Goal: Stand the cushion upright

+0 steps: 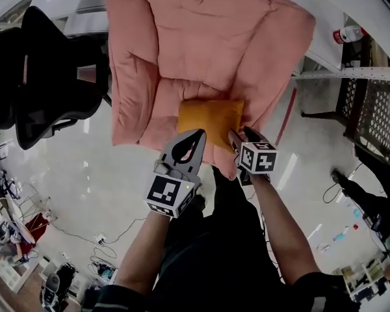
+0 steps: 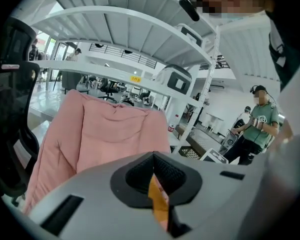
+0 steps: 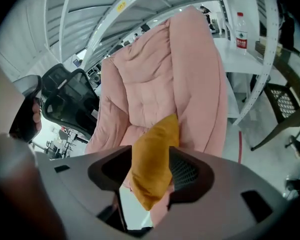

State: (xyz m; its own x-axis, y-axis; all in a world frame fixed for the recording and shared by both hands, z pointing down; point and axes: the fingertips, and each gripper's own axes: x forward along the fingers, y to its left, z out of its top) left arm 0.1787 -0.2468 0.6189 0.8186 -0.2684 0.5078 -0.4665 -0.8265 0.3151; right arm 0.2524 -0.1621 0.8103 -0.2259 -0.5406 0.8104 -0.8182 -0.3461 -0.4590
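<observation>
An orange cushion [image 1: 210, 119] lies on the seat of a pink padded chair [image 1: 208, 38], near its front edge. My left gripper [image 1: 196, 134] is at the cushion's near left corner. In the left gripper view a thin fold of the cushion [image 2: 159, 201] sits pinched between the nearly closed jaws of the left gripper [image 2: 154, 156]. My right gripper [image 1: 240, 135] is at the near right corner. In the right gripper view its jaws stand wide apart around the cushion [image 3: 152, 159], with a dark gap beside the left pad [image 3: 115, 169]. The pink chair [image 3: 160, 84] rises behind.
A black office chair [image 1: 45, 77] stands left of the pink chair. Behind are white shelving [image 1: 351, 64] with a bottle [image 1: 348, 34] and a dark mesh chair [image 1: 370, 109] to the right. A person in green [image 2: 257, 119] stands off to the right. Cables lie on the glossy floor [image 1: 84, 174].
</observation>
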